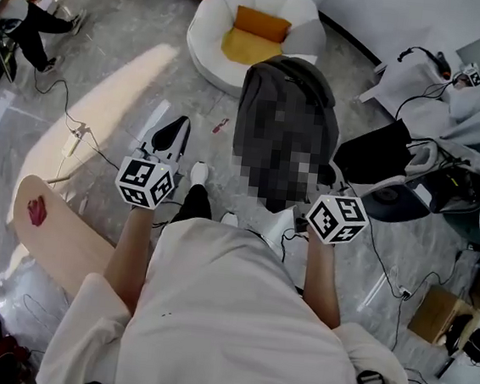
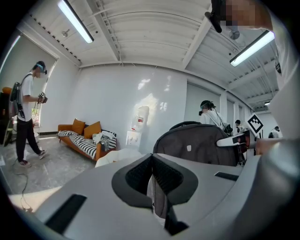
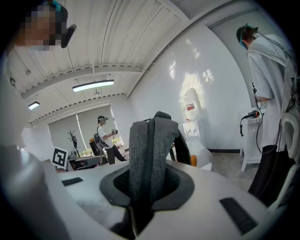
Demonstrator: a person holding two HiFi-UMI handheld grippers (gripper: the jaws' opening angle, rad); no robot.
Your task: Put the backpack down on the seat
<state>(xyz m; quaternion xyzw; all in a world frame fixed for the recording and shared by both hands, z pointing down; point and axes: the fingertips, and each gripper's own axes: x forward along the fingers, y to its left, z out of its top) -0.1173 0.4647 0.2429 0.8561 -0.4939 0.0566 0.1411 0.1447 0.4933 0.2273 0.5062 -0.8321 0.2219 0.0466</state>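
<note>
The backpack (image 1: pixel 285 85) is held up off the floor (image 1: pixel 132 82), at 6 o'clock from the white round seat (image 1: pixel 211 22) and not yet resting on it. An orange cushion (image 1: pixel 255 28) lies in the seat's hollow. Much of the backpack's front cannot be made out in the head view, and its lower end is cut off by the person's body.

The right tongs (image 3: pixel 149 183) are seen closed on a dark grey strap (image 3: pixel 152 145) of the backpack, which rises upright between the pads. In the head view their tips are hidden behind the bag at about 5 o'clock of it; only the marker cube (image 1: pixel 337 218) is shown.

The left tongs (image 1: pixel 179 125) are held at 9 o'clock of the backpack, apart from it as far as the head view shows. In the left gripper view their tips (image 2: pixel 151 159) are brought together. A pale strip is seen in the slit behind the tips, but it cannot be told whether this is fabric or the floor beyond. The backpack (image 2: pixel 197 145) is seen there at 2 o'clock of the tongs.
</note>
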